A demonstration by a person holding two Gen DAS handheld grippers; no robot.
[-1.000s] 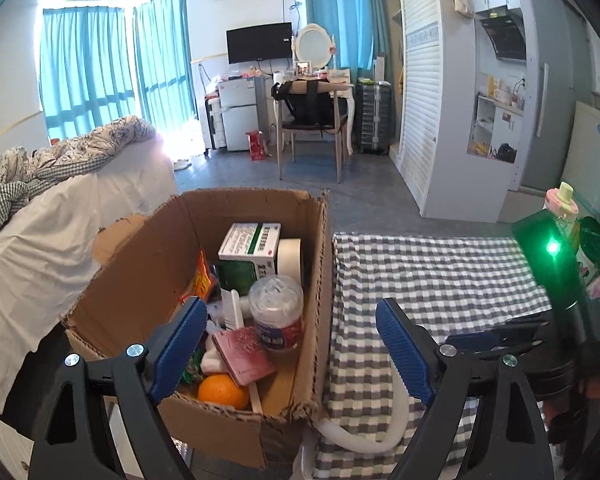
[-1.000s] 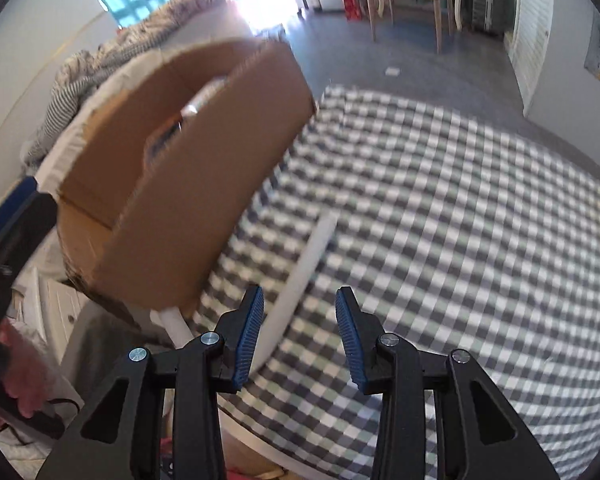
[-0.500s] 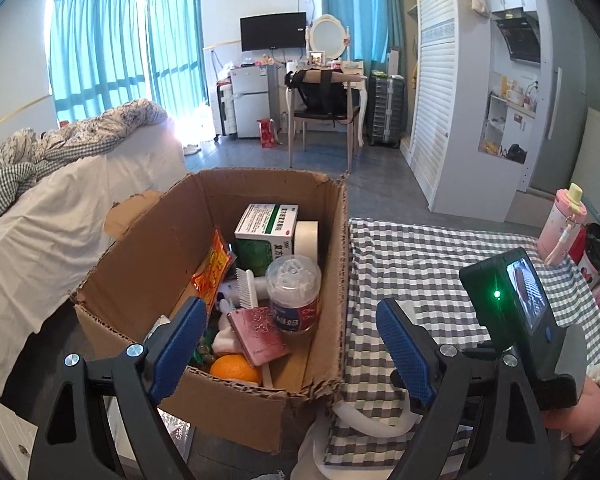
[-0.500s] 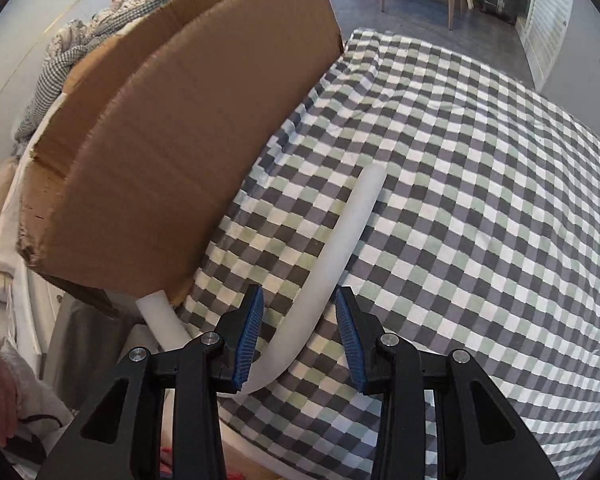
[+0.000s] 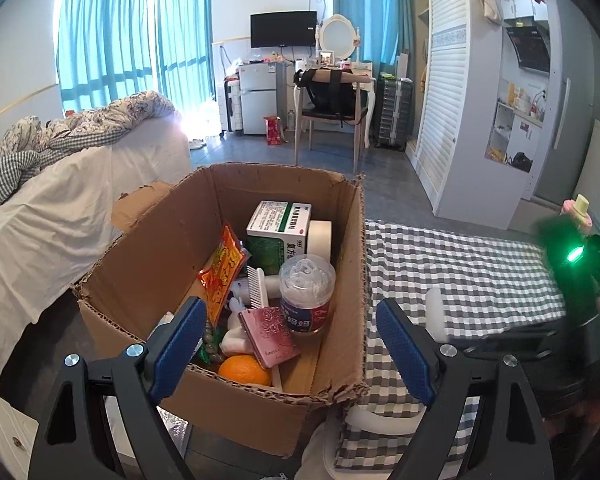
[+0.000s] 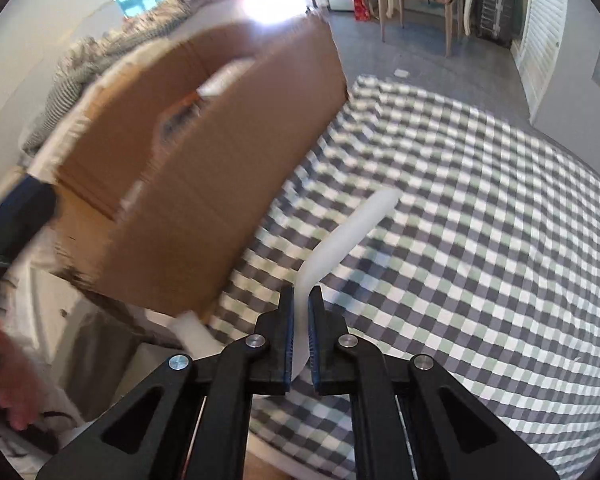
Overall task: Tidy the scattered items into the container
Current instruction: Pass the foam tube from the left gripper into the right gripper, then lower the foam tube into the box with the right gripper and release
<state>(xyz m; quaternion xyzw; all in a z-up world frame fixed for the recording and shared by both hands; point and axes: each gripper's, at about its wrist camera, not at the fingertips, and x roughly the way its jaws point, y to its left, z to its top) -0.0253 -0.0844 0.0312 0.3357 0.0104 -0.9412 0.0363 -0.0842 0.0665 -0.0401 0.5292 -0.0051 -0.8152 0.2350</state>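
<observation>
Checked cloth (image 6: 480, 200), foam tube (image 6: 352, 224) in jaws.

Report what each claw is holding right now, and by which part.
The right claw is shut on the white foam tube, pinched at its bend near the table edge. The left claw is open and holds nothing.

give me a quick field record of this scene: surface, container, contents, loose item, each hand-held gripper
surface: checkered cloth
container: open cardboard box beside the cloth
contents: orange, green-and-white carton, clear jar, white comb, pink booklet
loose item: white foam tube, on the cloth
left hand-held gripper: open, empty
right hand-held gripper: shut on white foam tube
</observation>
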